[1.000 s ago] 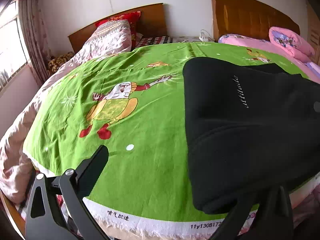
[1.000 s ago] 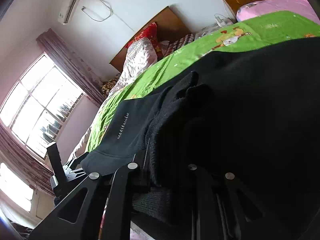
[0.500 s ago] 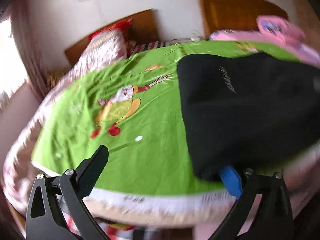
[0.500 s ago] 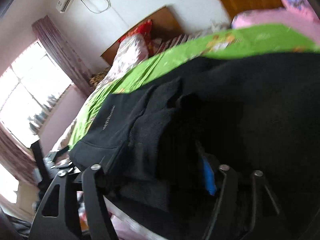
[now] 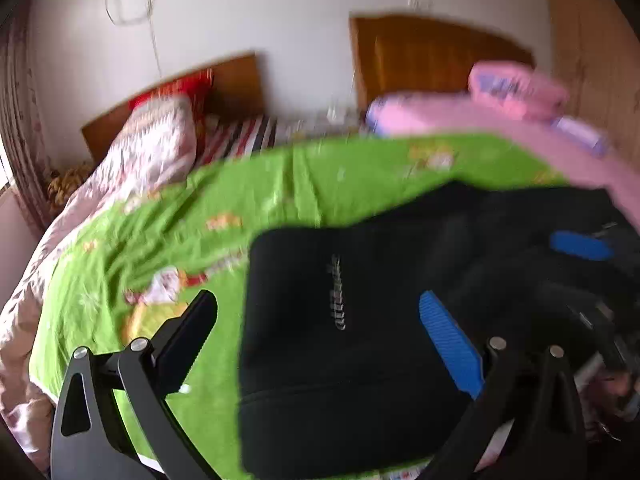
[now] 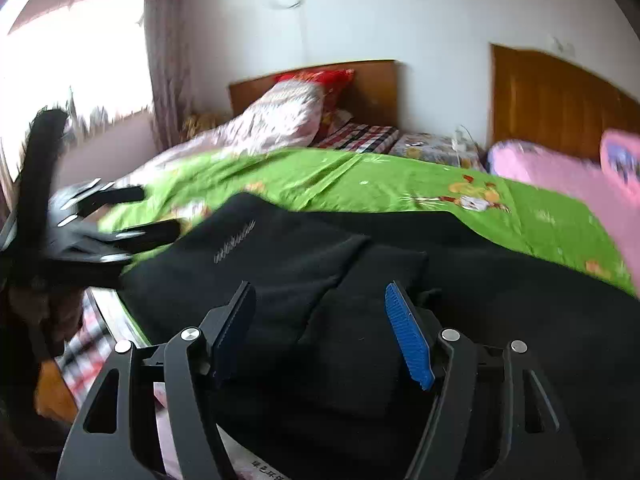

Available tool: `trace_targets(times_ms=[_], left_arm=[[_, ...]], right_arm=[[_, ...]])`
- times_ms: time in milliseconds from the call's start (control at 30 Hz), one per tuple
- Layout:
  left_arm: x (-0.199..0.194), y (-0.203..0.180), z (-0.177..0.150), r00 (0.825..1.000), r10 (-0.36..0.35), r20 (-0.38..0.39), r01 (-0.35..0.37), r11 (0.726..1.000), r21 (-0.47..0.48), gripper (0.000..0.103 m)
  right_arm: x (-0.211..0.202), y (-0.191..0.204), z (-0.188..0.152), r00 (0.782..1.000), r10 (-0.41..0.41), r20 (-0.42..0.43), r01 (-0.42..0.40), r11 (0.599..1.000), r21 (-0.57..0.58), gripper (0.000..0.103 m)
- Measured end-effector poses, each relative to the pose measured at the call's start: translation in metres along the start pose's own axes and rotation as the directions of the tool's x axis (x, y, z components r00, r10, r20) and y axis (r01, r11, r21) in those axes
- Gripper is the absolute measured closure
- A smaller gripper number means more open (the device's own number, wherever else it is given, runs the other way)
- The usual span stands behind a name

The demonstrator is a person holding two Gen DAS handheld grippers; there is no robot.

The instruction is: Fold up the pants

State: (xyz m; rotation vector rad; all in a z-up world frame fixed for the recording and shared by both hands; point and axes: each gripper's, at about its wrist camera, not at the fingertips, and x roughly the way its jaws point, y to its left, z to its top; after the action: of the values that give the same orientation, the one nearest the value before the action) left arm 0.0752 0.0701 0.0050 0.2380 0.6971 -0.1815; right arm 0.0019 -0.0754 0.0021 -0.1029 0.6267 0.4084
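Black pants [image 5: 352,320] lie on the green bedsheet [image 5: 248,200] near the bed's front edge, with a small silver logo on top. They also show in the right wrist view [image 6: 288,264], with a cuffed end folded over. My left gripper [image 5: 316,320] is open above the pants, holding nothing. My right gripper [image 6: 320,320] is open just above the folded cuff, holding nothing. The left gripper shows blurred at the left of the right wrist view [image 6: 120,216]. The right gripper's blue pad [image 5: 580,246] shows at the right of the left wrist view.
A patterned quilt [image 6: 276,120] and red pillow [image 6: 316,78] lie at the head of this bed. A second bed with pink bedding [image 6: 560,176] stands to the right. A window [image 6: 72,64] is at the left. A wooden headboard [image 5: 432,60] is behind.
Both grippers have opened and let go of the pants. Both have lifted and drawn back, and the pants now lie flat on the sheet.
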Motion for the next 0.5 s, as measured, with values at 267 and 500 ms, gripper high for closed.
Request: trace_targets(times_ms=[267,500], left_arm=[[0.044,0.002,-0.031,0.993,-0.017,-0.12,0.014,1.0,-0.024,0.001],[0.028,0.002,-0.021,0.985,-0.03,-0.17,0.02,0.998,-0.057,0.002]], right_arm=[[0.02,-0.009,-0.028,0.996,0.042,-0.074,-0.041,0.999,0.015,0.033],[0.021,-0.009,-0.029,0.997,0.05,-0.065,-0.048,0.998,0.034,0.031]])
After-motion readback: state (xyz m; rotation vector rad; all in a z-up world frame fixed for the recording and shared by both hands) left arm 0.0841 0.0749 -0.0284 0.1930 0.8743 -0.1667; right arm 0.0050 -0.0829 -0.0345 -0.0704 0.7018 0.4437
